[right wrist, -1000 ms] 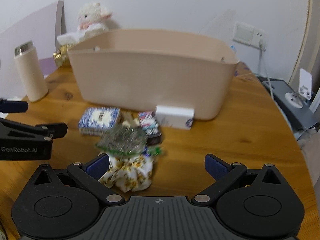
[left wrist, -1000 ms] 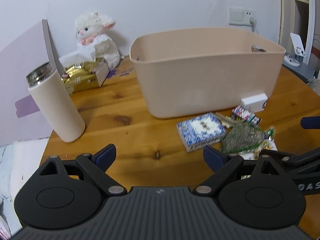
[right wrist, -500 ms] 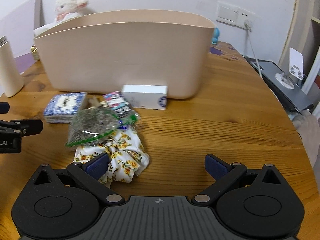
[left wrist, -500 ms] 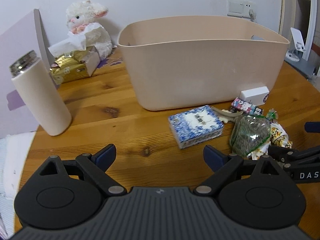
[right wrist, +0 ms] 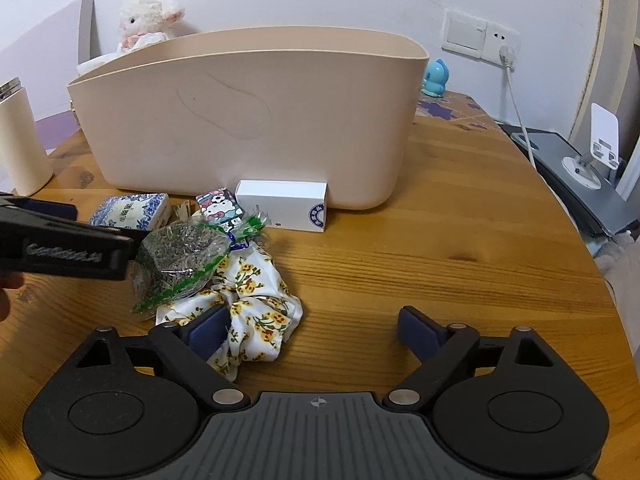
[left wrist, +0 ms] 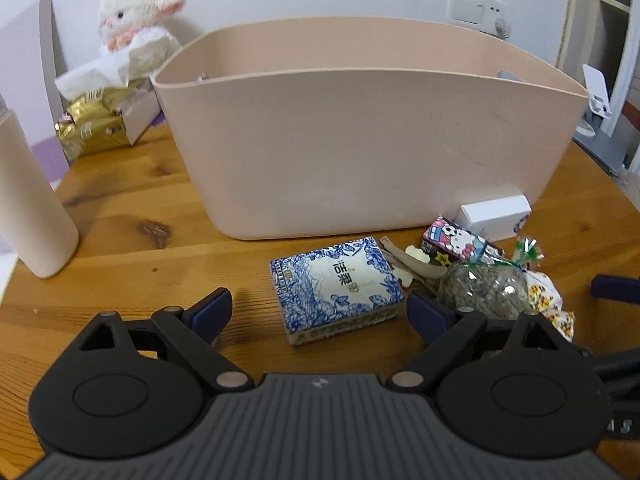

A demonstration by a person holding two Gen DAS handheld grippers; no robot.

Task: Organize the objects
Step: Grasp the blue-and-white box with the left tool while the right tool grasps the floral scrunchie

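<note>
On the wooden table [left wrist: 120, 216] the blue box [left wrist: 336, 288] lies just before the bin [left wrist: 360, 140], between the spread fingers of the left gripper [left wrist: 318, 312], which should straddle it squarely before closing, while the right gripper [right wrist: 314, 328] waits agape beside the floral cloth [right wrist: 256, 304].

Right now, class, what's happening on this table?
A person holds two grippers, both open and empty. The left gripper faces the blue box; the right gripper sits by the floral cloth. The small items lie in front of the bin, not yet in it.
</note>
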